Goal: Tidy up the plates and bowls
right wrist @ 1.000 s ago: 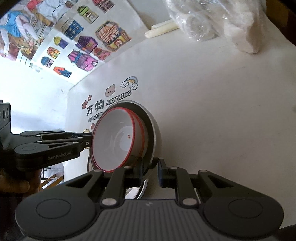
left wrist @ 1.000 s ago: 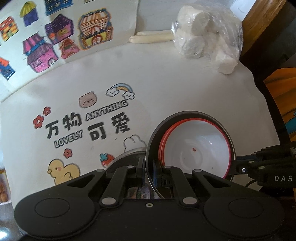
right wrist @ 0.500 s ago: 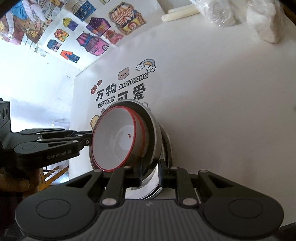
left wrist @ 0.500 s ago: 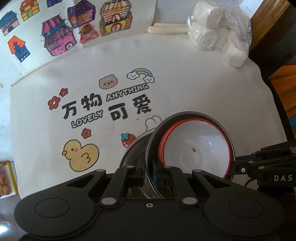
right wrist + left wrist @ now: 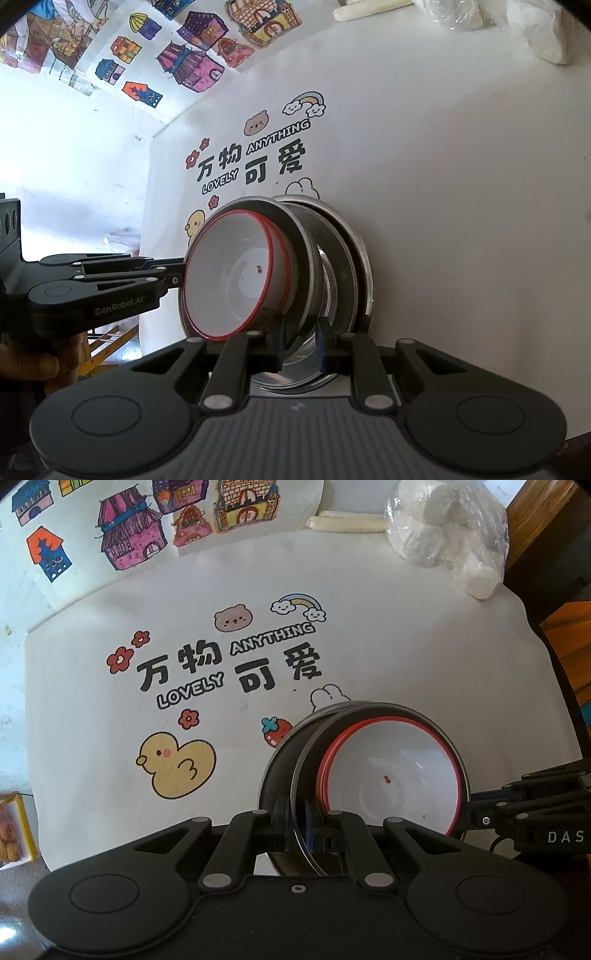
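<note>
i have both tongs pinching the metal bowl (image 5: 306,775): left gripper (image 5: 297,825) and right gripper (image 5: 300,341) on opposite rims. white bowls (image 5: 391,775) nest inside. metal plate (image 5: 354,266) waits beneath at twelve o'clock; setting down remains, i judge.

Bare tablecloth (image 5: 406,635) is open; wrapped bundle (image 5: 450,535) blocks the far corner.

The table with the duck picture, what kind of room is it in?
Probably a home. The table wears a cartoon mat, coloured house drawings lie behind it, and bowls are being tidied.
</note>
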A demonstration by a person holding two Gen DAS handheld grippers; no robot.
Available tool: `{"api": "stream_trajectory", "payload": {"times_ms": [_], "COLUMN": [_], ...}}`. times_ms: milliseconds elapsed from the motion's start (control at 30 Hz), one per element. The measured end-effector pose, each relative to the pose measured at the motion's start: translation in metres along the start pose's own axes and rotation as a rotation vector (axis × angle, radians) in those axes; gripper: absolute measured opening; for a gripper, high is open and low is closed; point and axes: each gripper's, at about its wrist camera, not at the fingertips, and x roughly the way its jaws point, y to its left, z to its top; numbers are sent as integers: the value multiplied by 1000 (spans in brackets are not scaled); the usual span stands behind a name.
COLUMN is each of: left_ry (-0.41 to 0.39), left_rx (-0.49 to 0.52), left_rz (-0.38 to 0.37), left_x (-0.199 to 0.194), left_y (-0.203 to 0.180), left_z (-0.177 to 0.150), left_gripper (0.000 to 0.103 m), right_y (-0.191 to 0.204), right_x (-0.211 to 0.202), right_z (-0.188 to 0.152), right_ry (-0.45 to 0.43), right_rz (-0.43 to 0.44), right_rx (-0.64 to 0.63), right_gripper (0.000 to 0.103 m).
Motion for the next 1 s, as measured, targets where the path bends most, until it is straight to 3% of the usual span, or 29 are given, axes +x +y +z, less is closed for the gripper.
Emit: {"api": "stream_trajectory", "payload": {"times_ms": [1000], "left_ry": [17], "left_rx": [65], "left_rz": [-10], "left_x": [13], "left_y": [13], "left_z": [2], "left_gripper": [6], "right_y": [6], "right_x": [22], "right_z": [-2], "right_ry": [-14], "right_rz": [-34], "right_rx": [36], "right_gripper": [19]}}
